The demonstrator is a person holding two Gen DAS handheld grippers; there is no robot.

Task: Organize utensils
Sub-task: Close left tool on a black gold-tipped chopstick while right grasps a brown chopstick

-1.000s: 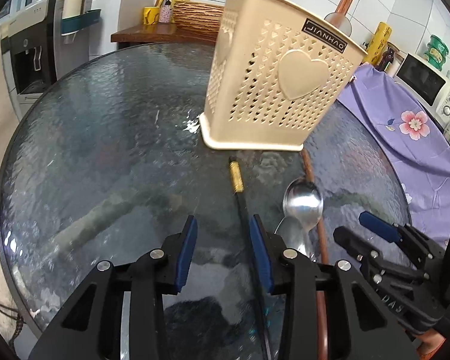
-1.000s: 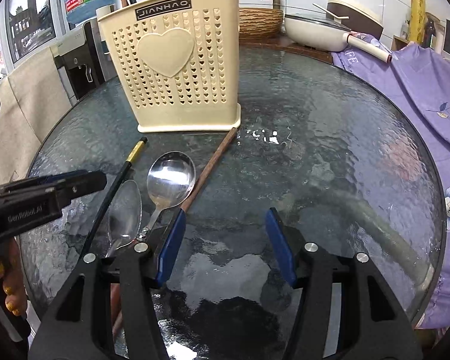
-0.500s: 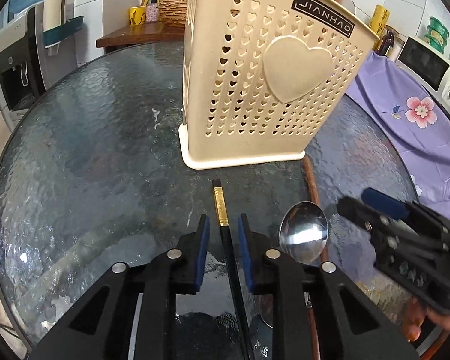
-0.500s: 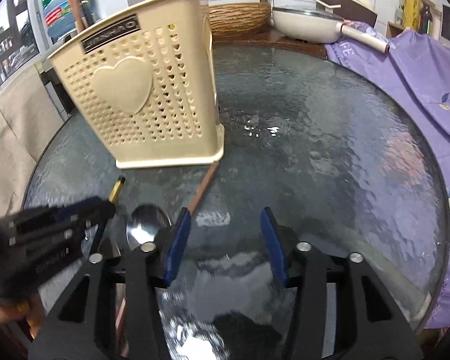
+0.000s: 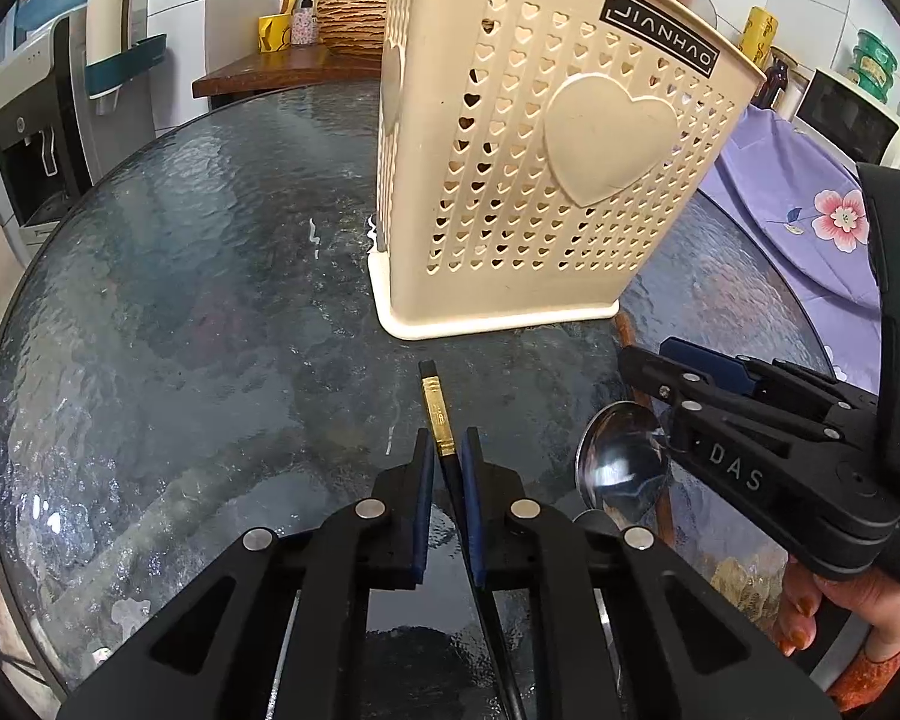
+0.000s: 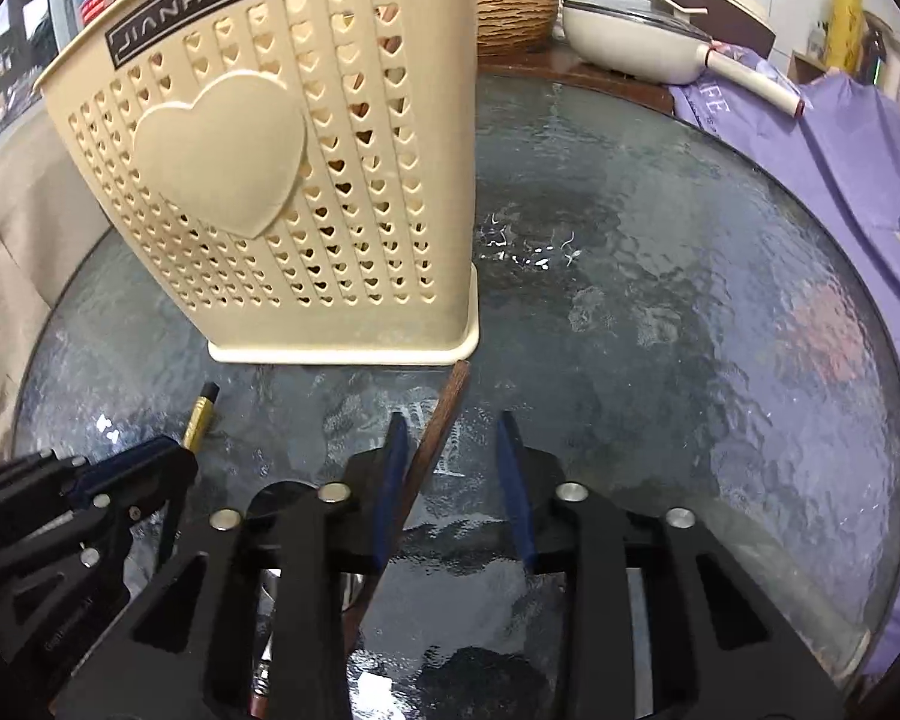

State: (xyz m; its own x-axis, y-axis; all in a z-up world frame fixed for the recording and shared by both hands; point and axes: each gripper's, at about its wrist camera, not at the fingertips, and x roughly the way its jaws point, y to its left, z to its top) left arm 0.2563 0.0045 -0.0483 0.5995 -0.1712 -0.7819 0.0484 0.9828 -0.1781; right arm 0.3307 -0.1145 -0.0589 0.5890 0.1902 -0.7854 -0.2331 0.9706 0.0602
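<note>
A cream perforated utensil holder point(image 5: 546, 180) with a heart stands on the round glass table point(image 5: 180, 300); it also shows in the right wrist view point(image 6: 306, 198). My left gripper point(image 5: 447, 459) is shut on a black chopstick with a gold band point(image 5: 437, 414), which lies on the glass. A steel spoon point(image 5: 621, 462) lies to its right. My right gripper point(image 6: 450, 450) is open, its jaws around a brown wooden chopstick point(image 6: 441, 426) that touches the left pad. The black chopstick's tip point(image 6: 201, 420) and the left gripper point(image 6: 120, 480) show at the left.
A purple flowered cloth point(image 6: 810, 138) covers the table's right side. A white pan point(image 6: 648, 30) and a wicker basket point(image 6: 510, 18) sit on the counter behind. A water dispenser point(image 5: 42, 108) stands at far left and a microwave point(image 5: 852, 120) at far right.
My left gripper moved forward and closed on the black chopstick. My right gripper moved forward and left so that the brown chopstick lies between its open jaws.
</note>
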